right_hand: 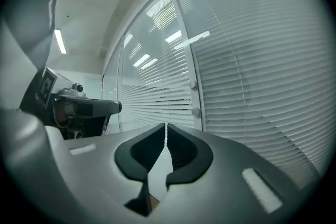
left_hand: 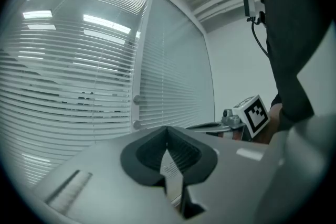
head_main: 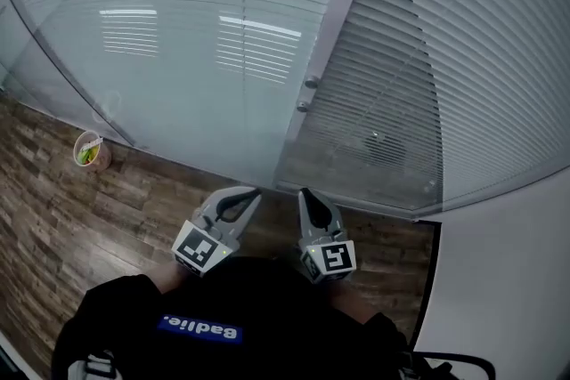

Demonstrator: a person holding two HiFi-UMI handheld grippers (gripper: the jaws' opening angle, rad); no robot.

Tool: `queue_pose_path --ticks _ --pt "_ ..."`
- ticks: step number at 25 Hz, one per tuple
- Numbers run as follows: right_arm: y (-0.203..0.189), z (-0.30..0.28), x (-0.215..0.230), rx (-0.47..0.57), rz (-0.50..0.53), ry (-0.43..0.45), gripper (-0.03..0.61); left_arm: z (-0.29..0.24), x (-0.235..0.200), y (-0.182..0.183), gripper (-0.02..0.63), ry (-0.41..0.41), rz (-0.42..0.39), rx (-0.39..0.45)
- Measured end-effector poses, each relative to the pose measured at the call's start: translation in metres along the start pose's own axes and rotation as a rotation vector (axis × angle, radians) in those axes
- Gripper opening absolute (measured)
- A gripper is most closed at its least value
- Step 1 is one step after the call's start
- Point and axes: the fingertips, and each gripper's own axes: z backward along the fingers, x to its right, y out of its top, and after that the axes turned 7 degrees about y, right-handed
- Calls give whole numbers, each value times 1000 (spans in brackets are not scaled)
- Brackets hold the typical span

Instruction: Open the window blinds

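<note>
Fingers of the left gripper and right gripper are clenched empty, short of the frame's knobs, with the blinds looking shut: nothing done yet.

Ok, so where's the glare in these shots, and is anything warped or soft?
Head view: ceiling-light reflections glare on the glass, and the blinds bow with the wide lens. Left gripper view: bright streaks on the glass too, dark vignetted corners, the left gripper soft up close. Right gripper view: same vignette and curved blinds; the right gripper is shadowed.
</note>
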Motion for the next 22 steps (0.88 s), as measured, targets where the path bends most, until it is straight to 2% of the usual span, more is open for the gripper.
queue_pose_path --ticks 3,5,7,12,15,17,22 --pt "1 -4 18 15 -101 22 23 -8 13 -2 -2 -11 -11 -8" --pt "-2 -9 24 15 -182 34 59 -7 18 -10 -2 -25 -11 -31" --pt "2 -18 29 17 -209 23 74 -8 15 -11 -2 -31 4 -34" --pt "21 -46 43 5 -99 -81 84 -1 3 2 -2 -63 -5 10" --pt "17 -70 64 -45 -60 -180 122 11 -7 -6 -2 -85 8 -7" --pt "19 -89 79 -58 -51 -253 150 20 -21 -7 -2 -86 24 -4" --pt "32 -129 108 -78 2 -403 150 40 -63 -16 -2 -73 58 -5"
